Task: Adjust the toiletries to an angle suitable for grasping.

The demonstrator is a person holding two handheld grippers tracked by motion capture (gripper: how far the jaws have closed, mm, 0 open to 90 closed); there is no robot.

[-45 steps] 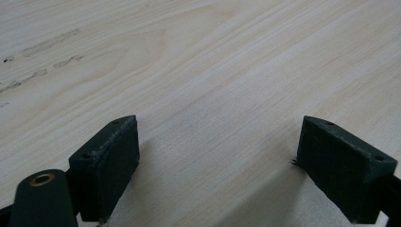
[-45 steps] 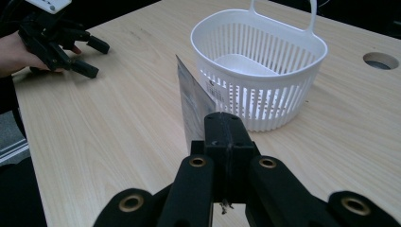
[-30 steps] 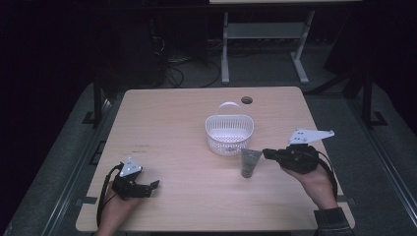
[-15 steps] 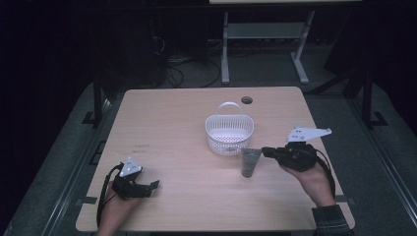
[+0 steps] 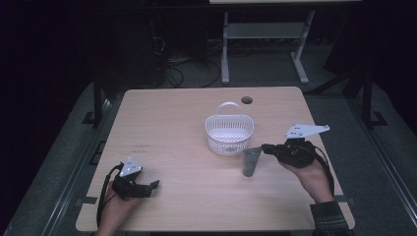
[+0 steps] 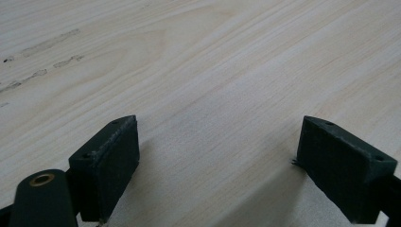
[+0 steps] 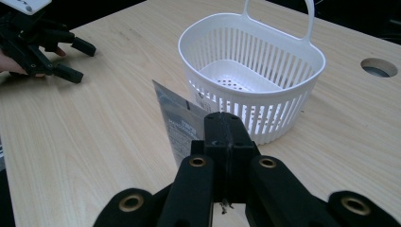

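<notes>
Tube (image 7: 182,126) is clamped by its flat crimped end in the right gripper (image 7: 226,124), jaws pressed together on it, hanging just short of the white basket (image 7: 302,92) ahead of the jaws. Lift until the tube's low end clears the rim, carry it over the well, then let go; I'd guess a thin edge grip like this twists if rushed. Left gripper (image 6: 215,156) sits idle on the table (image 6: 198,61), jaws apart, nothing between.
</notes>
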